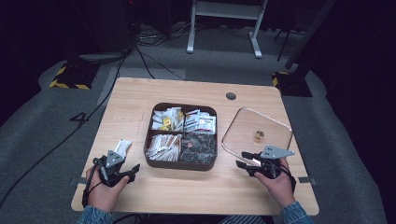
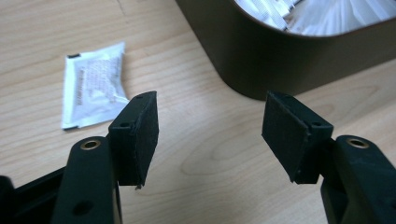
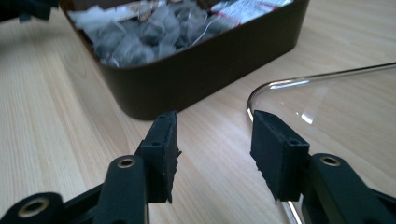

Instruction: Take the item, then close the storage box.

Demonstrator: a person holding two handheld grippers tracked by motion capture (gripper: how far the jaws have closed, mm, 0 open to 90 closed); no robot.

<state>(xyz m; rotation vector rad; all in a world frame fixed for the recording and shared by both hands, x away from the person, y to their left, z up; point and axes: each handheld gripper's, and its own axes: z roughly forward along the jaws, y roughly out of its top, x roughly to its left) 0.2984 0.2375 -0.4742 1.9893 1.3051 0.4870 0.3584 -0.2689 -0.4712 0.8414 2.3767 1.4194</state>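
White sachet (image 2: 93,84) lies flat on the desk (image 1: 140,93), just off the left wall of the brown box (image 1: 180,164), and it sits beyond and to the left of my left gripper (image 2: 210,135). Nothing between those jaws: they stand well apart over bare wood, touching neither the sachet nor the box. In the high view the sachet (image 1: 122,147) rests just ahead of my left gripper (image 1: 122,171), near the box's front left corner.

The box is split into four compartments, all stuffed: white and yellow packets at the back left, red-and-white packets at the back right, long paper sticks at the front left, grey mesh tea bags at the front right.

Over to my right gripper (image 3: 215,144): jaws apart here too, empty, hovering above the desk between the box's near corner and the rounded edge of the clear lid (image 3: 327,112). That lid (image 1: 243,122) lies flat to the right of the box, with a small gold knob (image 1: 258,136) at its middle. My right gripper (image 1: 248,163) sits at the lid's near edge.
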